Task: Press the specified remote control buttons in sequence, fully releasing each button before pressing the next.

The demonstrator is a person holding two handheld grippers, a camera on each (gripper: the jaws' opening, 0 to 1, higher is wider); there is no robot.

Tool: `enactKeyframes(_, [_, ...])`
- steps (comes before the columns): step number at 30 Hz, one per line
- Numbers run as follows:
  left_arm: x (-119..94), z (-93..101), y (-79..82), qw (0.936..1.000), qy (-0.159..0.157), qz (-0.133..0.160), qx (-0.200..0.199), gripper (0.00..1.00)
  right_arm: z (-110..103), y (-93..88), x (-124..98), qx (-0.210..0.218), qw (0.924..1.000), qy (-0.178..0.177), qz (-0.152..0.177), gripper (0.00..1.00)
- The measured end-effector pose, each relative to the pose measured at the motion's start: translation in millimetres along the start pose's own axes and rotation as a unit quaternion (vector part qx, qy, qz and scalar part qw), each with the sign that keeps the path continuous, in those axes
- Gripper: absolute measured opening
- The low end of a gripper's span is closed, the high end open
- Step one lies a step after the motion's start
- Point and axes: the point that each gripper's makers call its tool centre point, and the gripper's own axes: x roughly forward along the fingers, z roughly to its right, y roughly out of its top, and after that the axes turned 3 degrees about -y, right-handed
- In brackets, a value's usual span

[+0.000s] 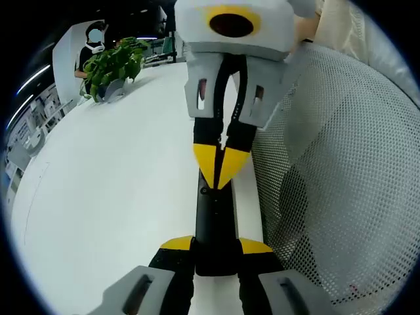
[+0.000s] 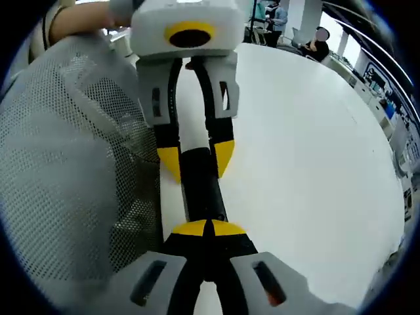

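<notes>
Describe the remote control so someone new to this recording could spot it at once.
Start from the wide white table and go to its edge beside the grey mesh chair back. There the left gripper clamps one end of a slim black bar, the remote control, while the right gripper presses its closed yellow tips onto it. It is the sole black object on the white surface.

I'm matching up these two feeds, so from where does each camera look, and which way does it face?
Left gripper view: rides the left gripper, looking along the black remote control it clamps, toward the right gripper facing it.
Right gripper view: rides the right gripper, whose shut jaws press the remote, facing the left gripper.
Shared: remote, white table, mesh chair back.
</notes>
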Motion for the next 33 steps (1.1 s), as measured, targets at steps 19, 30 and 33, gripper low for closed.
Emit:
enactKeyframes(19, [1.7,3.1,0.1,0.9995,0.029,-0.011,-0.006,0.24,-1.4,1.8,0.8,0.005,0.9908,0.089,-0.102,0.0])
enactKeyframes(30, [2.5,2.1,-0.2,0.9981,0.05,-0.022,-0.027,0.24,-1.0,0.3,-0.8,0.04,0.9972,0.026,-0.058,0.0])
enactKeyframes(33, [2.3,1.1,-1.1,0.9983,0.046,-0.017,-0.031,0.24,-0.4,0.8,-0.5,0.063,0.9967,0.009,-0.051,0.0])
